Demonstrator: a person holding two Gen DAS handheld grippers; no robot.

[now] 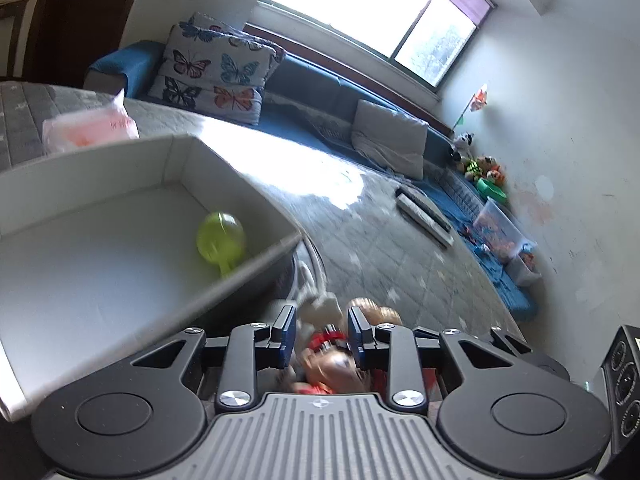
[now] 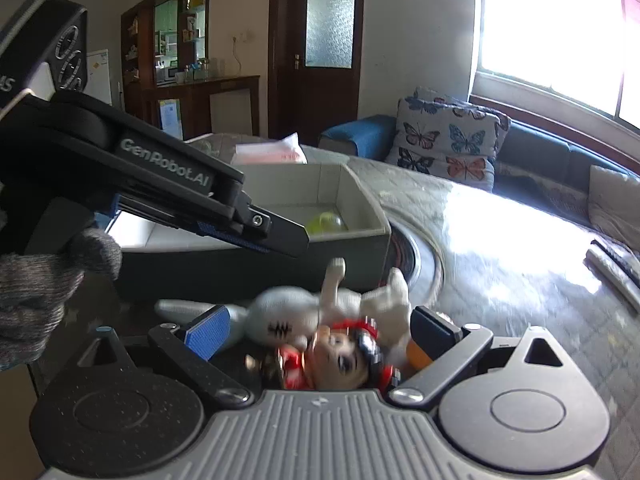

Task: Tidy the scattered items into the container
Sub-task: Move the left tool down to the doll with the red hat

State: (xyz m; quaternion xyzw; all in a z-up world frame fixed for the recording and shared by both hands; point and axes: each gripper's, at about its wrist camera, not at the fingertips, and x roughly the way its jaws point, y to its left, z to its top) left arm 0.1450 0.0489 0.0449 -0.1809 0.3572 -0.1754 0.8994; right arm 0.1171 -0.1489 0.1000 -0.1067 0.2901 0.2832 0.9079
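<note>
Two toys point(image 2: 320, 320) beside box wall point(image 2: 248, 256), right gripper point(image 2: 320, 326) spread.

Home living room: blue sofa point(image 1: 320, 80) is running beneath a wide window point(image 1: 360, 4), butterfly cushions point(image 2: 448, 140) are leaning on it, toys point(image 1: 486, 172) are lying along the wall.

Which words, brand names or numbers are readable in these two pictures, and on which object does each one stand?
"GenRobot.AI": raised letters on the left gripper's black arm, right wrist view.
"MS": end of a cut-off word on the white label of that device.
Red print on the pink bag behind the box: too blurred to read.
Sheet on the cabinet: too small to read.
</note>
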